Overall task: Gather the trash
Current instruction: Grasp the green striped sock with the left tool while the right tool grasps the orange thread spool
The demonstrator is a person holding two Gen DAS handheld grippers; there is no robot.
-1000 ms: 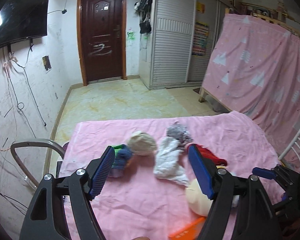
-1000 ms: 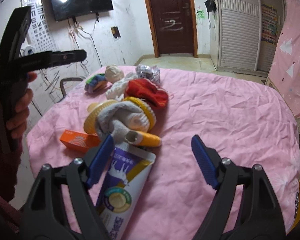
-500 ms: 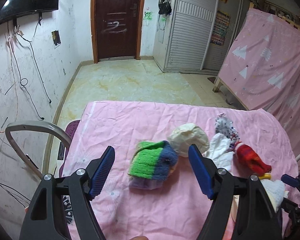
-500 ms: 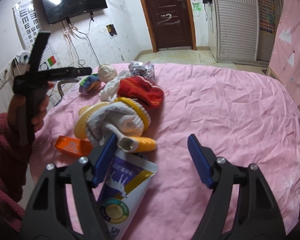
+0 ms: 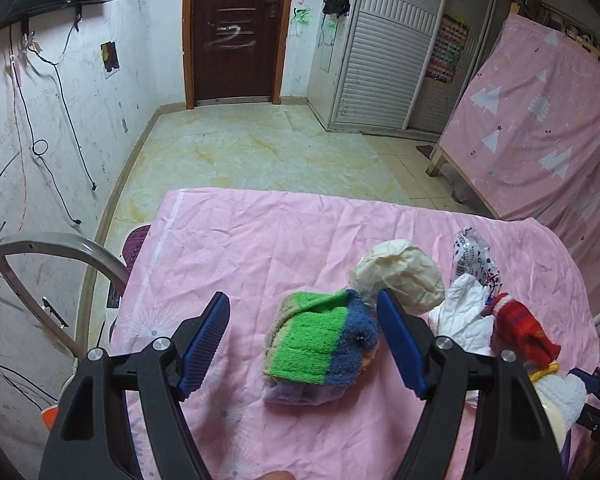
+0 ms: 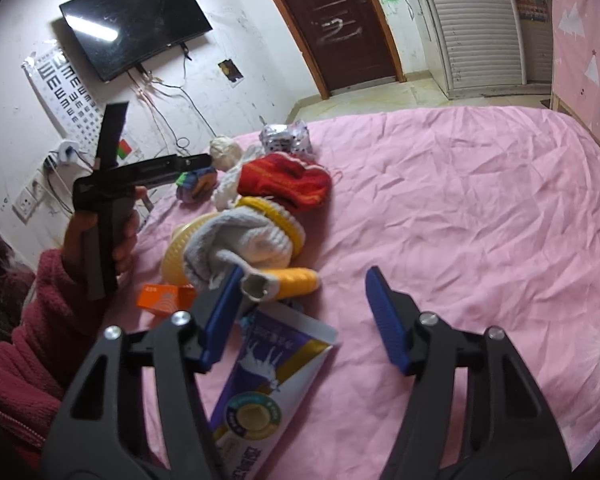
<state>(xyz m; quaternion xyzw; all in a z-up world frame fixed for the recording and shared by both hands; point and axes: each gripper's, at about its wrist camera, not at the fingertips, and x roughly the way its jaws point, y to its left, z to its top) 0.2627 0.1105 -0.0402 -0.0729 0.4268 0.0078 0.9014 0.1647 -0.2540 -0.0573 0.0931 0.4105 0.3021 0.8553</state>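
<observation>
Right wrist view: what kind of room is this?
Probably a lived-in home room: a wall-mounted TV, a brown entrance door and louvred wardrobe doors, with a table under a pink cloth in front.

I see a room with scuffed white walls (image 5: 80, 92) and loose black cables. A dark brown door (image 5: 236, 32) stands at the far end, a white louvred wardrobe (image 5: 384, 60) beside it. The tiled floor (image 5: 260, 156) is pale yellow. A black television (image 6: 136, 26) hangs above an eye chart (image 6: 68, 92).
</observation>
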